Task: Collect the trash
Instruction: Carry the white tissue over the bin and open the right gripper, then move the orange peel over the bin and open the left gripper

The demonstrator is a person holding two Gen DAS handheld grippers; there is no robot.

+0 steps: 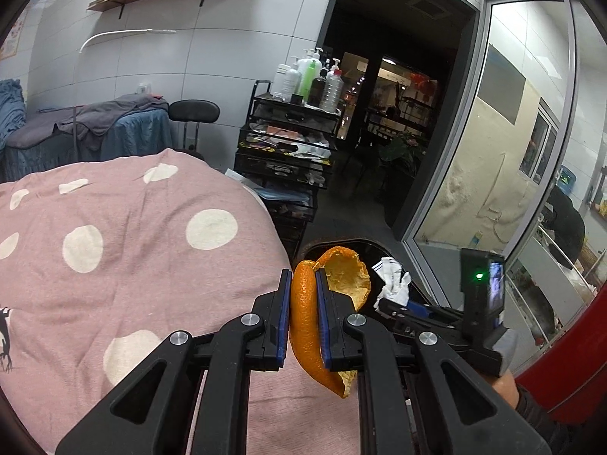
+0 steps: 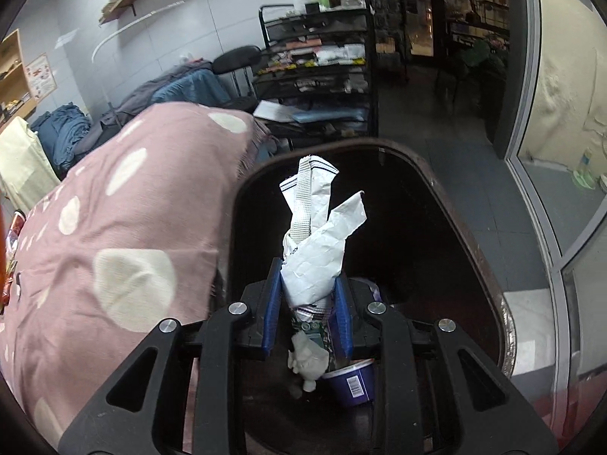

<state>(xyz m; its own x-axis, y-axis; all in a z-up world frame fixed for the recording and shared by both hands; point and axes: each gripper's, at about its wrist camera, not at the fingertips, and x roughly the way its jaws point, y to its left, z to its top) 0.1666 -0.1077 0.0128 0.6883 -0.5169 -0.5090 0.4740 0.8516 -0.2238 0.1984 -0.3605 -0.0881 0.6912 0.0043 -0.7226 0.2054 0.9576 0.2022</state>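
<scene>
Above bin (image 2: 489,288): clamped orange peel (image 1: 303,314), crumpled wrapper (image 2: 315,242).

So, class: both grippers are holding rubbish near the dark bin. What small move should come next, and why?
Probably open the right gripper. It is shut on the crumpled wrapper, which already hangs over the dark bin, where a purple cup lies. The left gripper, clamping the orange peel, is over the pink blanket at the bin's edge.

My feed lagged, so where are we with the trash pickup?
Done: a purple cup and a tissue wad already lie in the dark bin. In hand: the right gripper holds a crumpled wrapper over the bin; the left gripper clamps orange peel beside the bin. Left: drop both.
</scene>
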